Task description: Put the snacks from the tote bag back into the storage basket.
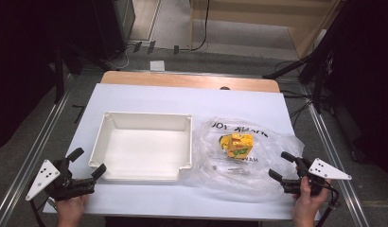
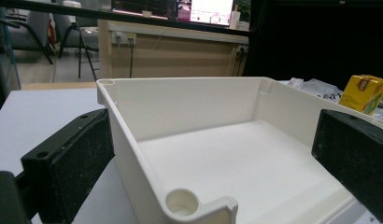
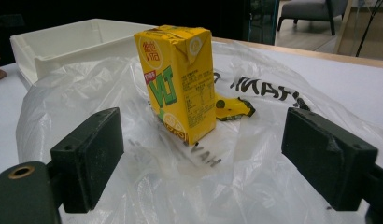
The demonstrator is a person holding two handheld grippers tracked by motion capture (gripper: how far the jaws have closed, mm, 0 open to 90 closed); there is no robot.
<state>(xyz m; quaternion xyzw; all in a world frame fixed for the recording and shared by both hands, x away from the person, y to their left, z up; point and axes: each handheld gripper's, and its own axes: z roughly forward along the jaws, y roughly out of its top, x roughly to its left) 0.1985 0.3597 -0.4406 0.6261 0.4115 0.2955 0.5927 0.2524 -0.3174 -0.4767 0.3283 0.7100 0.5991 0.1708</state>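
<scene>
Grippers at near edge, carton on bag

Grippers sit nearest us at the table's front edge. We note the left gripper [image 1: 88, 163] at about 7 o'clock on the table, held in the left hand [image 1: 71, 210], jaws spread apart and grasping nothing. In the left gripper view its jaws straddle the near left corner of the white tray [image 2: 133, 154]: one jaw outside the left wall, the other over the front opening. We cannot tell whether either touches it.

We note the right gripper [image 1: 283, 165] at about 5 o'clock, held in the right hand [image 1: 306, 205], jaws likewise released and empty, hovering over the near rim of the clear plastic bag [image 1: 251, 177].

Further in, the tray [image 1: 100, 137] lies left of centre, empty. The bag is just beside its right wall, spread flat, with black lettering on it.

On the bag, at roughly 3 o'clock from the tray, stands a yellow drink carton [image 1: 238, 144], upright in the right gripper view [image 3: 178, 79], between and beyond the open jaws. A small crumpled yellow piece [image 3: 232, 108] lies just behind it.

Beyond, the white table sheet [image 1: 182, 97] ends against a wooden strip [image 1: 187, 80] at 12 o'clock.
</scene>
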